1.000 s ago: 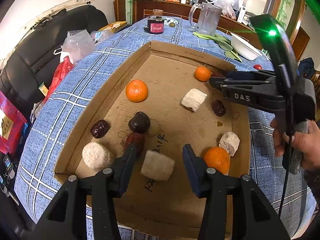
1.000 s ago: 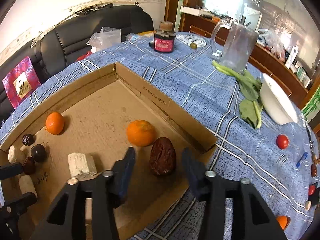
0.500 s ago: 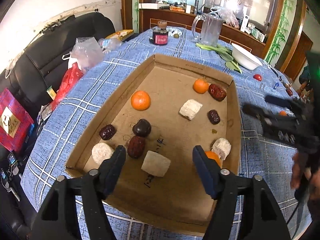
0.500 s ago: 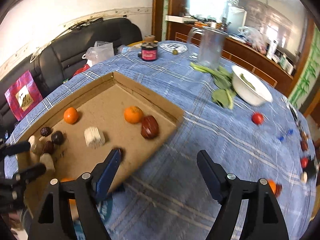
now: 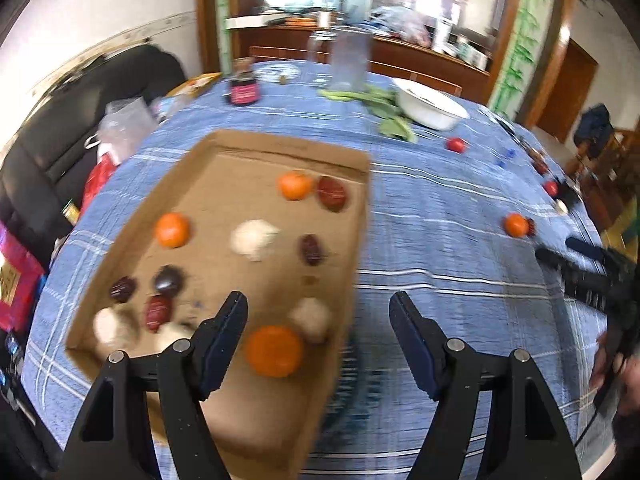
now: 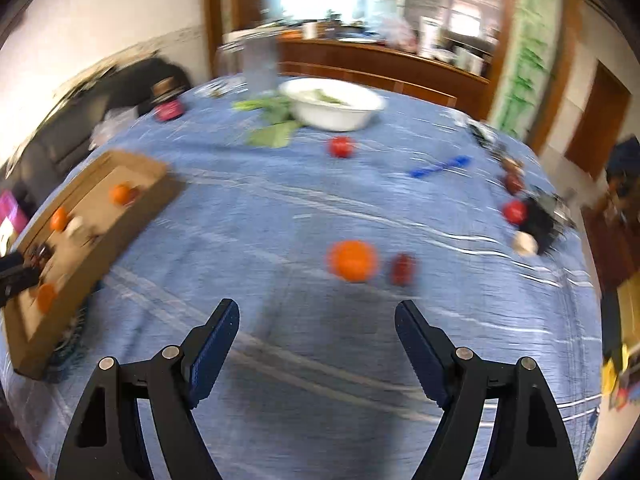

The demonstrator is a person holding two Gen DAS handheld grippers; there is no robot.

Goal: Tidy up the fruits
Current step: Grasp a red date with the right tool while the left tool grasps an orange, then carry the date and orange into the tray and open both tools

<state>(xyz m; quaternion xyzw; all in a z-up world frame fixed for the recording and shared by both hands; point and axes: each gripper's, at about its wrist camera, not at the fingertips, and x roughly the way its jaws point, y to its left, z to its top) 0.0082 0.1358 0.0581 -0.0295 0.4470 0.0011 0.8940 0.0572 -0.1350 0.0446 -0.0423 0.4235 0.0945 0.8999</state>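
Note:
A shallow cardboard tray [image 5: 240,176] on the blue checked cloth holds oranges [image 5: 173,229], dark red dates [image 5: 331,193] and pale white chunks [image 5: 253,237]. My left gripper [image 5: 318,316] hangs open and empty over the tray's right edge, with a big orange [image 5: 274,350] just inside its left finger. My right gripper [image 6: 316,320] is open and empty above bare cloth. A loose orange [image 6: 352,261] and a red date [image 6: 402,268] lie just beyond it. In the left wrist view the right gripper [image 5: 568,258] shows at the far right, near that same orange [image 5: 516,225].
A white bowl [image 6: 332,104] with greens, leafy stalks [image 6: 272,132] and a glass jug [image 5: 348,60] stand at the back. Red tomatoes [image 6: 341,147] [image 6: 515,211], a blue object [image 6: 440,166] and a black item [image 6: 540,224] lie on the right. A dark jar [image 5: 243,90] sits far left.
Both grippers opened wider and swung right. The left one left the white chunk; the right one left the date in the tray and now faces the loose orange on the cloth.

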